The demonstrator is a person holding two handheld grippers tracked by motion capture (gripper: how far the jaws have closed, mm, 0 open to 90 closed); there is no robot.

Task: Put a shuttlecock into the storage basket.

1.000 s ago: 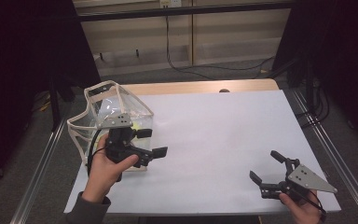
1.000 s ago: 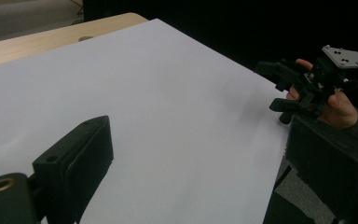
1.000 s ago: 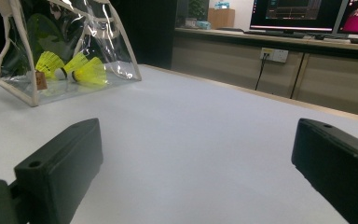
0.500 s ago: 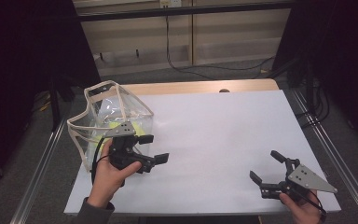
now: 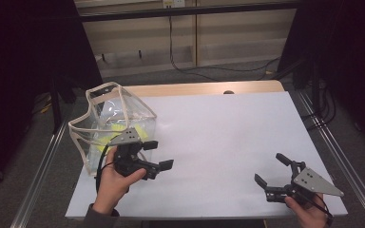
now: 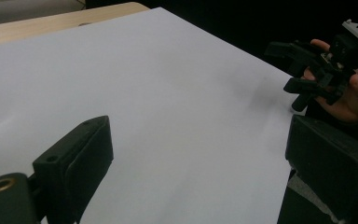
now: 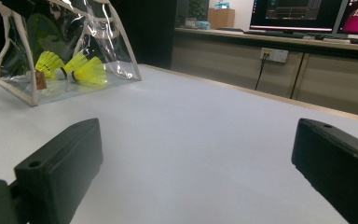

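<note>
Clear plastic bag [image 5: 105,124] holding yellow shuttlecocks [image 7: 72,66] is standing at the far left of the white table [image 5: 228,137]. The left gripper [image 5: 158,155] is hovering just beside it, jaws spread apart and empty. The right gripper [image 5: 272,173] is waiting well apart at the near right corner, jaws also wide open.
</note>
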